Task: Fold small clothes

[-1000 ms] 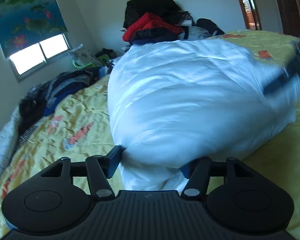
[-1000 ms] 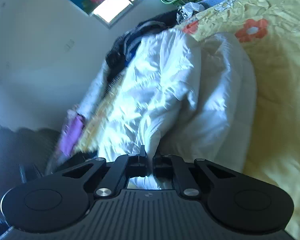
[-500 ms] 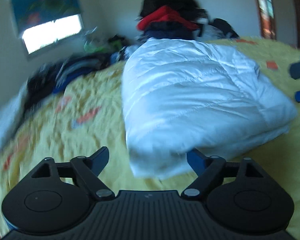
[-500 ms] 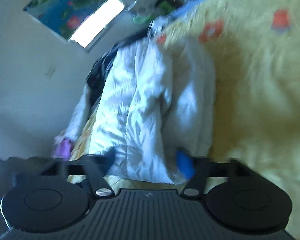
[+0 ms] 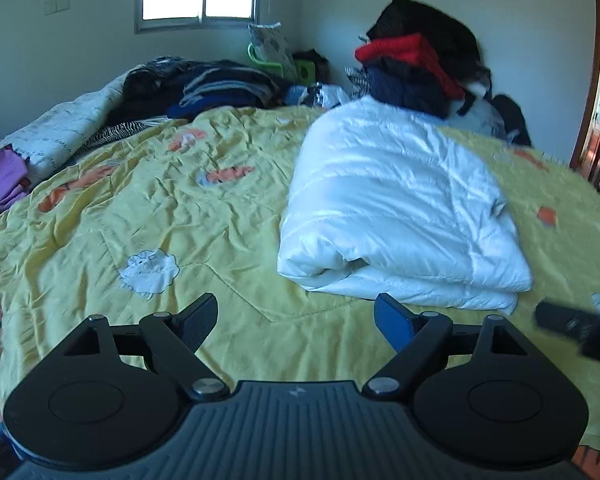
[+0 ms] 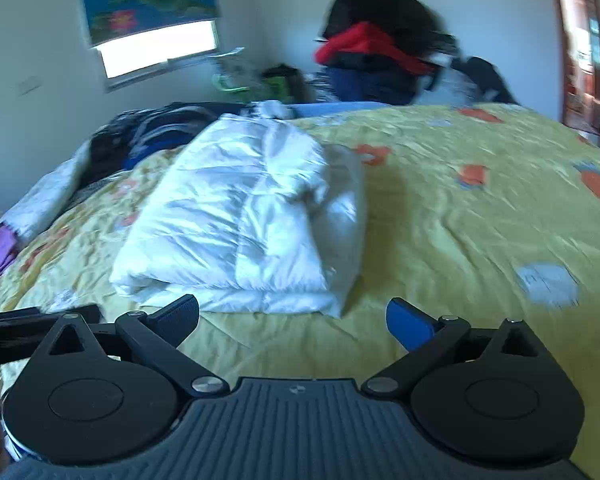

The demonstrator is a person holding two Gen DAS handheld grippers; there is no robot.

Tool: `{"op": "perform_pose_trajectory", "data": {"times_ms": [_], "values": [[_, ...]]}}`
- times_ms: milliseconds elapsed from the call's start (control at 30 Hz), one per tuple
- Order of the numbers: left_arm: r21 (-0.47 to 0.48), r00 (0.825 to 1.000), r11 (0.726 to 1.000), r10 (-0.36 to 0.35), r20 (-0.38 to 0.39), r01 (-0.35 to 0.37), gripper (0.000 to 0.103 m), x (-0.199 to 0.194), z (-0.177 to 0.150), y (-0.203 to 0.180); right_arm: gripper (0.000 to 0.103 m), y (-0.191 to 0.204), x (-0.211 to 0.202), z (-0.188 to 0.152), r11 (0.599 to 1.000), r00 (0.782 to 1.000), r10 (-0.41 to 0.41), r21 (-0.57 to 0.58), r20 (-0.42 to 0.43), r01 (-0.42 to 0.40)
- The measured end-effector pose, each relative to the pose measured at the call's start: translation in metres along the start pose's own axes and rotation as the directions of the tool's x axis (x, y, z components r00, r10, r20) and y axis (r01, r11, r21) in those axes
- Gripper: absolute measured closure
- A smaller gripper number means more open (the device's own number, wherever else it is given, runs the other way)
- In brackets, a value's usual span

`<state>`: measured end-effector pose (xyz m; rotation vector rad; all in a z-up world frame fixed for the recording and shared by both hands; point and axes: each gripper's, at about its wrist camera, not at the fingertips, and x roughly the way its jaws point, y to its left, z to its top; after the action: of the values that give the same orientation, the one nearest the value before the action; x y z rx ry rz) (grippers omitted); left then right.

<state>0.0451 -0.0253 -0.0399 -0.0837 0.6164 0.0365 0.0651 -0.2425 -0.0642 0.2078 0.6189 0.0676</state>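
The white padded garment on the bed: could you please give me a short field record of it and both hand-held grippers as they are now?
garment: white padded garment, folded into a bundle
resting on: yellow bedspread
left hand-held gripper: open, holding nothing, short of the bundle
right hand-held gripper: open, holding nothing
behind garment: clothes pile with a red piece

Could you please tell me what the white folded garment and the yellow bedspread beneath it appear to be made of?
White folded garment: apparently a padded jacket with a smooth synthetic shell, probably nylon or polyester; it shows a satiny sheen, stitched quilt lines and puffy thickness. Yellow bedspread: matte woven fabric, perhaps cotton, finely creased, with printed or stitched orange and white motifs.
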Motion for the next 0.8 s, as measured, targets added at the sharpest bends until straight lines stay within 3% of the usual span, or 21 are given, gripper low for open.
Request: {"op": "perform_pose_trajectory", "data": {"times_ms": [133,233,333,400,567,800], "values": [[0.028,0.999,0.999,-0.024,0.036,0.023,0.017,-0.016,-0.003,-0.001,0.001,-0.002,-0.002,-0.008,0.998,0.996,0.038,0.060,-0.083,-0.033],[0.072,0.996,0.997,-0.025,0.085,0.019,0.017,-0.019,0.002,-0.003,0.001,0.001,-0.014,-0.009,0.998,0.997,0.025,0.066,-0.067,-0.021],[0.038,0.998,0.999,0.002,0.069,-0.005,0.017,-0.017,0.009,-0.001,0.001,0.012,-0.019,-0.001,0.999,0.996,-0.045,0.000,-0.071,0.045],[0.007,0.997,1.000,-0.029,0.074,0.029,0.017,-0.021,0.009,0.001,0.000,0.016,-0.024,0.001,1.000,0.998,-0.027,-0.013,-0.059,0.026],[0.048,0.994,0.999,-0.002,0.113,-0.003,0.017,-0.036,0.000,-0.008,0.000,0.025,-0.022,-0.009,0.998,0.996,-0.054,-0.028,-0.072,0.052],[0.033,0.993,0.999,0.003,0.115,-0.007,0.012,-0.042,-0.007,0.001,0.000,0.030,-0.024,-0.022,0.996,0.993,-0.080,-0.049,-0.082,0.076]]}}
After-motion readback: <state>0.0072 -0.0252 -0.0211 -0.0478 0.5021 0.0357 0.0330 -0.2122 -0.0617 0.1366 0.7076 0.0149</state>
